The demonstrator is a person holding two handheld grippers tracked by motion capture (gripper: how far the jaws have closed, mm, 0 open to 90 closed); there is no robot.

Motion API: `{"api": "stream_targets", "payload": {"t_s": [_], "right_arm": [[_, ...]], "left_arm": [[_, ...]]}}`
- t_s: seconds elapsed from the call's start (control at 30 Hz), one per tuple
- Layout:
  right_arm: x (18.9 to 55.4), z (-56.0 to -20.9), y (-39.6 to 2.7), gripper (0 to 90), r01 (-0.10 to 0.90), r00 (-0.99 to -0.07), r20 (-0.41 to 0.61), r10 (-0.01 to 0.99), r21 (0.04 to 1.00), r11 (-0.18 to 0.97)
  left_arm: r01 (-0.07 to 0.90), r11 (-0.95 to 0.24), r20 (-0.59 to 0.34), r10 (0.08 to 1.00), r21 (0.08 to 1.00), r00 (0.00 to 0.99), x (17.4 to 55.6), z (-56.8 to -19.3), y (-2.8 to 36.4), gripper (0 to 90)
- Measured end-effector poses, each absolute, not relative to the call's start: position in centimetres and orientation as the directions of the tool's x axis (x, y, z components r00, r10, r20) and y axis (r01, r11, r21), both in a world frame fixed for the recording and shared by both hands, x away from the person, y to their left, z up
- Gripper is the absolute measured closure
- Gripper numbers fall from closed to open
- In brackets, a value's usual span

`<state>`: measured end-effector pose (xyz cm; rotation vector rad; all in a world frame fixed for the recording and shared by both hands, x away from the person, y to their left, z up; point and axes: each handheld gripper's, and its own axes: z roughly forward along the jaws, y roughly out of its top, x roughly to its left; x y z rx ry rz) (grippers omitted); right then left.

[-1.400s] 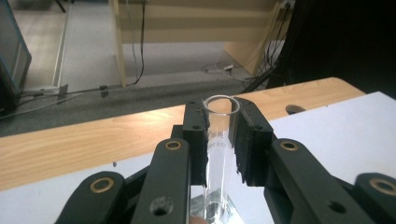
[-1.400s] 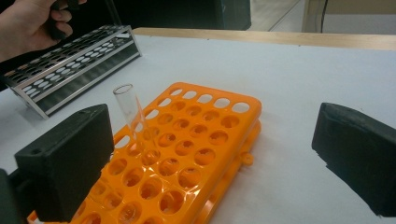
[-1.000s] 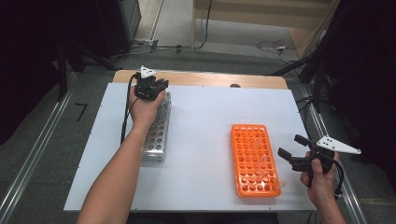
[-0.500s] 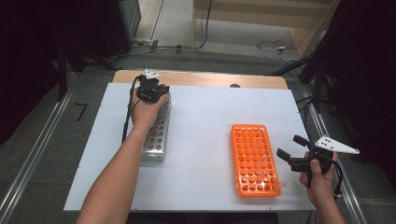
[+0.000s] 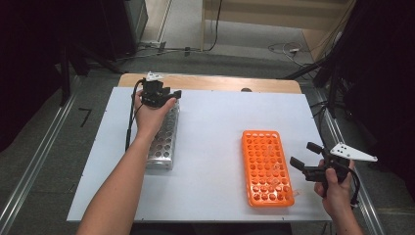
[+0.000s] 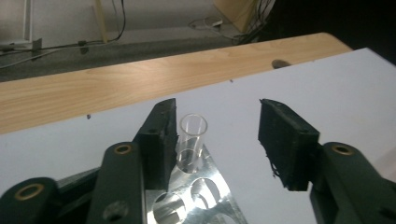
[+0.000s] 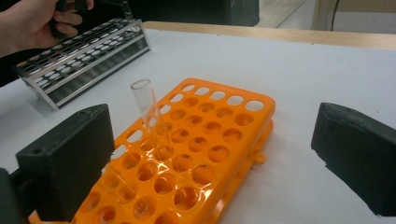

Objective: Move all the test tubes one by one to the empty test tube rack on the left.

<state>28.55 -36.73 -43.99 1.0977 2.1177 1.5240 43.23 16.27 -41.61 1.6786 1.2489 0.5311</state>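
The glass tube (image 6: 192, 140) stood upright in the metal rack (image 6: 201, 196) (mouth up), the left gripper (image 6: 217, 135) just having opened around it.

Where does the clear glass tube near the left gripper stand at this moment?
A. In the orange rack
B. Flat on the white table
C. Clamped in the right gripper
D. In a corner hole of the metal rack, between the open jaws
D: in the left gripper view the glass tube stands upright in a corner hole of the metal rack, and the left gripper, whose jaws have just been opening, no longer clamps it.
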Motion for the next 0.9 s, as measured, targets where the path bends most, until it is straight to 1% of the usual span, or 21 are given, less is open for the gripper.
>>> {"api": "stream_targets", "payload": {"t_s": [0.07, 0.27, 0.33, 0.37, 0.4, 0.43, 0.63, 0.9], "right_arm": [[28.4, -43.8, -36.7, 0.0, 0.399, -0.665, 0.177, 0.725, 0.906, 0.145], [27.9, -43.4, -36.4, 0.0, 0.397, -0.678, 0.176, 0.714, 0.905, 0.153], [27.4, -43.3, -36.3, 0.0, 0.395, -0.688, 0.172, 0.705, 0.904, 0.165], [27.4, -43.3, -36.3, 0.0, 0.395, -0.688, 0.172, 0.705, 0.904, 0.165], [27.3, -43.3, -36.3, 0.0, 0.395, -0.691, 0.171, 0.702, 0.903, 0.17], [27.1, -43.3, -36.3, 0.0, 0.395, -0.693, 0.172, 0.7, 0.903, 0.17], [26.4, -43.4, -36.4, 0.0, 0.4, -0.702, 0.173, 0.691, 0.899, 0.181], [25.5, -43.7, -36.3, 0.0, 0.408, -0.717, 0.178, 0.674, 0.891, 0.199]], "left_arm": [[0.482, -0.024, -0.194, 0.897, 0.876, 0.397, 42.6, -41.3, 16.3, 37.0], [0.454, 0.008, -0.237, 0.861, 0.891, 0.449, 40.4, -40.1, 16.3, 12.9], [0.445, 0.004, -0.236, 0.851, 0.896, 0.468, 39.4, -39.7, 16.1, 5.4], [0.441, -0.001, -0.229, 0.854, 0.898, 0.468, 38.9, -39.6, 16.0, 5.4], [0.435, -0.006, -0.222, 0.853, 0.9, 0.472, 38.5, -39.5, 16.0, 1.7], [0.43, -0.002, -0.225, 0.85, 0.903, 0.477, 38.0, -39.4, 16.0, 0.0], [0.401, 0.001, -0.224, 0.831, 0.916, 0.51, 35.4, -39.3, 15.8, 0.0], [0.372, -0.001, -0.219, 0.806, 0.928, 0.55, 31.5, -40.0, 15.4, 0.0]]}}
